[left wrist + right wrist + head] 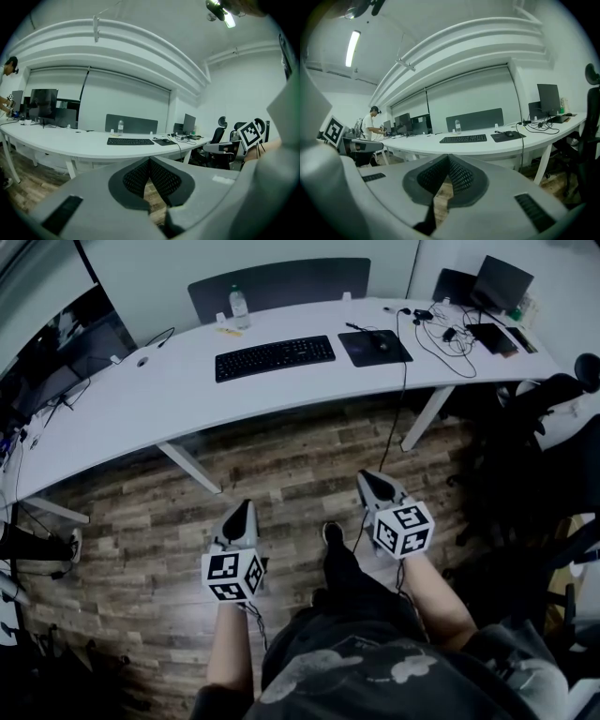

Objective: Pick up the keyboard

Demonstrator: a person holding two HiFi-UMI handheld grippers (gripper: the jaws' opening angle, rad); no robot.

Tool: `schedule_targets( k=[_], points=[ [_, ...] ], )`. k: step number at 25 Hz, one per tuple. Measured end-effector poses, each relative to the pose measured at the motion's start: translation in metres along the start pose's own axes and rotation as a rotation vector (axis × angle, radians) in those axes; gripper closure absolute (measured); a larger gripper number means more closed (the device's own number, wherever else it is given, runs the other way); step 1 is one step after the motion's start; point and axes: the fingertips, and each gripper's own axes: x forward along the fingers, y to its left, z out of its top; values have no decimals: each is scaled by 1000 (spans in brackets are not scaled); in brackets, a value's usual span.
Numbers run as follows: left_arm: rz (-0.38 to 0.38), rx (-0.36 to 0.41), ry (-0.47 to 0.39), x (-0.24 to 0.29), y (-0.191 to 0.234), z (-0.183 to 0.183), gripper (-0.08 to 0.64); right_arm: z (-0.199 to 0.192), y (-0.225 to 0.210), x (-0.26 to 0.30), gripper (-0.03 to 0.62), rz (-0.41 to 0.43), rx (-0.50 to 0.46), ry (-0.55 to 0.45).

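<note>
Left tongs (246,505): closed tight, empty. Held out in front of the body on an extended forearm (228,652), above the wooden floor (281,465). Tips aimed toward the surface (159,395) and tilted slightly downward.

Right tongs (367,477): likewise closed on nothing. Held beside the left tongs, a little farther forward, with the same slight downward tilt, short of the surface edge.

Keyboard (275,357): black, lying flat on the white curved surface. Untouched, well apart from both tongs, ahead of them.

Mouse pad (374,351): dark, just to the right of the keyboard, carrying a mouse (380,337).

Water bottle (239,307): upright behind the keyboard, near the far edge of the surface.

Office chair (553,399): black, standing at the right end of the surface.
</note>
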Motion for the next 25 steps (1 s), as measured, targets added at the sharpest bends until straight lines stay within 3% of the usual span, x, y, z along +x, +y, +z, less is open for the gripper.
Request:
schedule_targets(
  k=[9, 25],
  points=[
    [3, 23, 15, 56, 21, 13, 560, 13, -32, 60, 592, 6, 18, 10],
    [76, 73, 49, 213, 62, 74, 558, 80, -125, 229, 592, 118, 27, 19]
  ],
)
